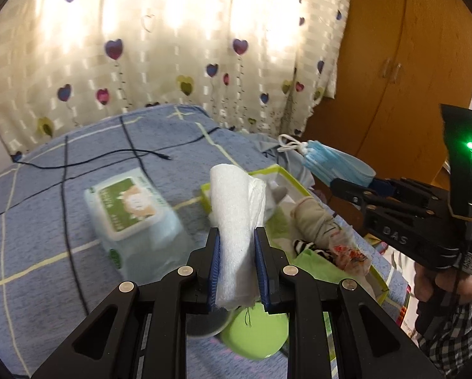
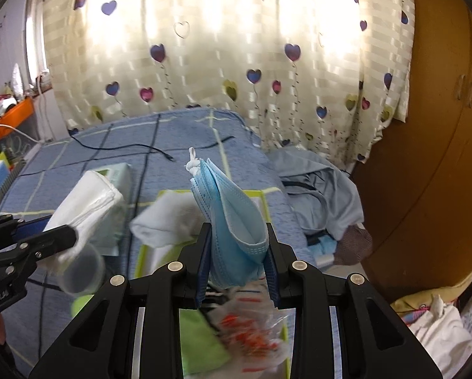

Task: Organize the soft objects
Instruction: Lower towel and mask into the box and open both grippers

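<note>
The left gripper (image 1: 237,262) is clamped on a folded white tissue (image 1: 236,221), its blue pads (image 1: 213,265) pressing both sides while the soft roll stands up and leans a little to the far side above the bed (image 1: 40,221). The right gripper (image 2: 237,263) is closed on a folded blue face mask (image 2: 232,221), whose white ear loops (image 2: 192,162) stick out at its far tip. In the left wrist view the right gripper shows at the right edge, held by a hand (image 1: 438,284) in a checked sleeve (image 1: 457,341), with the mask (image 1: 333,162) pointing left. Below both grippers a shallow box with a yellow-green rim (image 1: 286,173) lies on the blue checked bedcover; in it are a white sock (image 2: 166,221), a beige rolled cloth (image 1: 311,218), a black-and-white striped piece (image 1: 305,246), a green cloth (image 1: 314,265) and a clear wrapper with red print (image 1: 349,252). To the left of the box lies a pack of wet wipes (image 1: 131,208) with a green label. A black cable (image 1: 109,154) runs across the far part of the bed. A grey-blue garment (image 2: 318,186) is bunched at the right of the bed, near a wooden wardrobe (image 2: 441,158). A heart-patterned curtain (image 1: 172,47) hangs behind.
</note>
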A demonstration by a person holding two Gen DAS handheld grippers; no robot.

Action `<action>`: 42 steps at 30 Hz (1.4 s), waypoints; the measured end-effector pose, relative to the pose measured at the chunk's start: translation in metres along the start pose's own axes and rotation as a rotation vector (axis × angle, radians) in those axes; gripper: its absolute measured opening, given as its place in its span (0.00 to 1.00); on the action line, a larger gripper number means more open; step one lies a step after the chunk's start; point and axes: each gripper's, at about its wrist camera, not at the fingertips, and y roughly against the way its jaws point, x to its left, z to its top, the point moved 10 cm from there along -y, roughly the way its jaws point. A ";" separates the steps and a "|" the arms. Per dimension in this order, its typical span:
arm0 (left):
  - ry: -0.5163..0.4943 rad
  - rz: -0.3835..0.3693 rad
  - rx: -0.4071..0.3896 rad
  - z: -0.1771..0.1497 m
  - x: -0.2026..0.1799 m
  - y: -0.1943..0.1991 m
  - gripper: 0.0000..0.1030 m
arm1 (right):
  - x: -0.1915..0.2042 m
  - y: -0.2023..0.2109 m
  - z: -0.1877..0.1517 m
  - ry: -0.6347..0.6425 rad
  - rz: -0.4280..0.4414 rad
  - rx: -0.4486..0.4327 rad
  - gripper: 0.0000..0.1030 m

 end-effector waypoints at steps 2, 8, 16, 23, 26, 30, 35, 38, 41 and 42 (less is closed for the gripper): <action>-0.013 -0.009 0.018 -0.001 -0.007 -0.010 0.19 | -0.007 -0.008 -0.003 -0.008 -0.008 0.014 0.30; -0.041 -0.024 0.048 -0.003 -0.025 -0.034 0.19 | -0.021 -0.031 -0.012 -0.005 -0.028 0.065 0.30; -0.096 -0.008 0.069 -0.007 -0.040 -0.055 0.19 | -0.028 -0.059 -0.026 0.017 -0.006 0.123 0.30; -0.116 0.028 0.093 -0.010 -0.043 -0.068 0.19 | -0.029 -0.069 -0.026 0.039 0.017 0.124 0.30; -0.120 0.034 0.095 -0.011 -0.045 -0.071 0.20 | -0.024 -0.069 -0.025 0.066 0.024 0.117 0.30; -0.112 0.041 0.102 -0.012 -0.046 -0.075 0.21 | -0.020 -0.073 -0.024 0.082 0.035 0.109 0.31; -0.096 0.054 0.116 -0.013 -0.044 -0.081 0.28 | -0.016 -0.075 -0.023 0.096 0.053 0.099 0.34; -0.090 0.053 0.122 -0.013 -0.044 -0.083 0.31 | -0.012 -0.077 -0.024 0.115 0.072 0.099 0.39; -0.076 0.048 0.129 -0.014 -0.043 -0.084 0.33 | -0.006 -0.079 -0.027 0.135 0.097 0.111 0.43; -0.078 0.049 0.130 -0.014 -0.043 -0.084 0.33 | -0.006 -0.079 -0.027 0.136 0.094 0.110 0.43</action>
